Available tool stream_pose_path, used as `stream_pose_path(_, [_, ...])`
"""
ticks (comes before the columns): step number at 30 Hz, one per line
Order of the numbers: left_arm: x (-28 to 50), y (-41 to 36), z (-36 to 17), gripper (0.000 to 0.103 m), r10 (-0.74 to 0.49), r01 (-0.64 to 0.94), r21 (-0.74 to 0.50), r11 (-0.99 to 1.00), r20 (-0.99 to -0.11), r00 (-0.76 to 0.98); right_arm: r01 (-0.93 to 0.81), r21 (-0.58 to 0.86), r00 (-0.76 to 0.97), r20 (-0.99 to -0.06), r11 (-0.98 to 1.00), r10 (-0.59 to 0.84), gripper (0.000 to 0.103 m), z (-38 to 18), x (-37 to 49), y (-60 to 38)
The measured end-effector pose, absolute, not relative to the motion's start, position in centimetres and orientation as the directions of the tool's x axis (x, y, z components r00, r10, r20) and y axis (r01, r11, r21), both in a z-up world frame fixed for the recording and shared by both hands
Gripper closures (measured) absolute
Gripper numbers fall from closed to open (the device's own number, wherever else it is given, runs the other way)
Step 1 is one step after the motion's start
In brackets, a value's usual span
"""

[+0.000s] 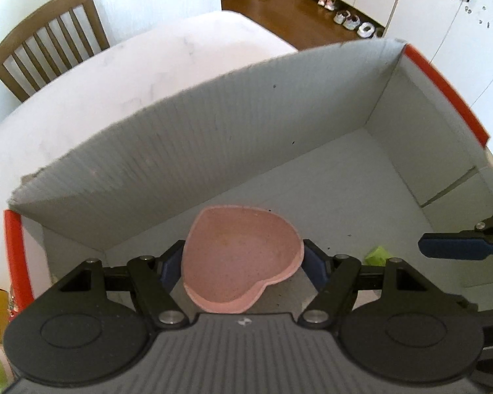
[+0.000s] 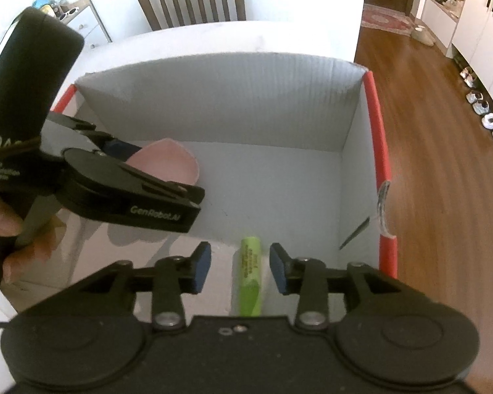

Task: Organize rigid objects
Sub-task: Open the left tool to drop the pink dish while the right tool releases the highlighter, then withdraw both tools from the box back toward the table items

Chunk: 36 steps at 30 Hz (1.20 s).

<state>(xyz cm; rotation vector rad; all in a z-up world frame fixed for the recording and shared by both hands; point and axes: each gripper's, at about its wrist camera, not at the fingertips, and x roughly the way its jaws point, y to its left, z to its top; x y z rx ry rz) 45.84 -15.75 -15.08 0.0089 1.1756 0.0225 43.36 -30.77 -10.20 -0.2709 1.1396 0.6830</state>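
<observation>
Fingers (image 1: pixel 172 264) of the left gripper (image 1: pixel 243 262) are clamped on the pink heart-shaped dish (image 1: pixel 241 259), holding it low inside the grey box (image 1: pixel 180 144) for setting down, while the right gripper (image 2: pixel 240 267) hangs spread apart over the green tube (image 2: pixel 250 275) on the box floor.

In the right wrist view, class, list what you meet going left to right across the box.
Left hand-held gripper holding the pink heart dish → green tube lying on the box floor → red-edged right box wall.
</observation>
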Motion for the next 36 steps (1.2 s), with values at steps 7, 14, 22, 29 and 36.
stream_pose_path(7, [44.6,-16.6,-13.2,0.029,0.005,0.003,0.007,1.0,-0.898,0.439,-0.626,0.143,0.264,-0.886,0.766,0.382,0.056,-10.1,42.3,-31.5])
stream_pose_path(14, [43.7,-17.3,-12.1,0.024,0.02,0.011,0.029,1.0,-0.882,0.471,-0.633,0.144,0.29,-0.867,0.761,0.405,0.045,-8.9,41.5,-32.1])
stream_pose_path(22, [41.8,-16.8,-9.9,0.02,0.001,-0.008,-0.003,1.0,-0.847,0.531,-0.634,0.149,0.321,-0.842,0.759,0.433,0.035,-7.0,40.2,-33.1])
stream_pose_path(29, [39.0,-16.3,-7.4,0.017,0.0,-0.023,-0.016,1.0,-0.802,0.598,-0.652,0.153,0.356,-0.803,0.743,0.478,0.021,-4.9,38.4,-33.0])
stream_pose_path(36, [35.3,-15.3,-5.1,0.011,-0.011,-0.027,-0.039,0.999,-0.743,0.669,-0.687,0.131,0.401,-0.751,0.714,0.524,0.013,-3.2,35.5,-32.6])
